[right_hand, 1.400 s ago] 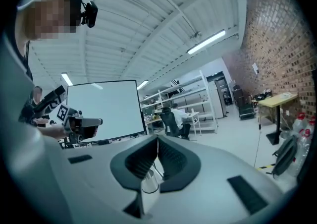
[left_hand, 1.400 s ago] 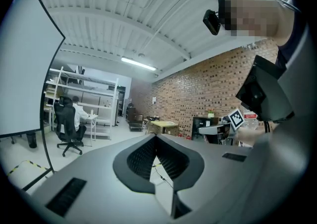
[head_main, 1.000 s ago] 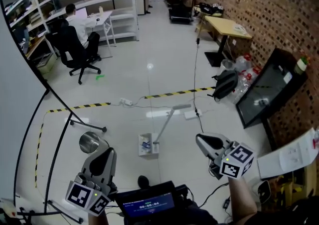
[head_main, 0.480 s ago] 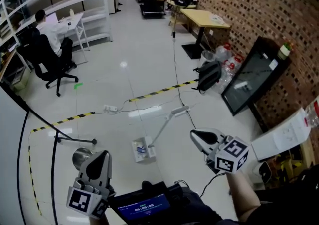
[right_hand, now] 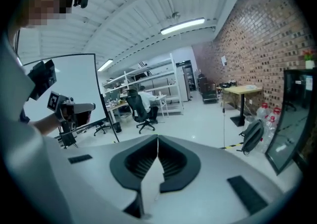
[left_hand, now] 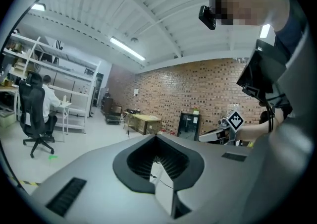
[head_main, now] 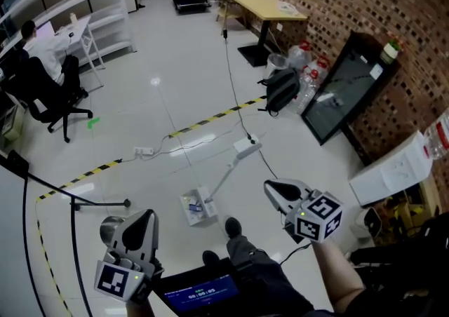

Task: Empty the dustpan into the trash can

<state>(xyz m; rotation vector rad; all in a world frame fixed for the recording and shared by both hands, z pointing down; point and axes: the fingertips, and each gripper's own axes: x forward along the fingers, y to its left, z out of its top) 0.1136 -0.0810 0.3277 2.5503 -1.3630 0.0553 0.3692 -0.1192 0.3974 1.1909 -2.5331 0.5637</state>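
Left gripper (head_main: 144,217) and right gripper (head_main: 273,190) advanced toward dustpan (head_main: 196,208), fingers together.

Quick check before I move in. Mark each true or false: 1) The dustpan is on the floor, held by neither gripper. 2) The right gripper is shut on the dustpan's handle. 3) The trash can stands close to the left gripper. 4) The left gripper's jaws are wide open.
1) True. The dustpan lies on the floor between the two grippers, apart from both.
2) False. The right gripper is shut, but there is nothing between its jaws. The handle lies on the floor away from it.
3) True. The silver trash can stands right beside the left gripper, to the dustpan's left in the head view.
4) False. Its jaws are together, with nothing between them.
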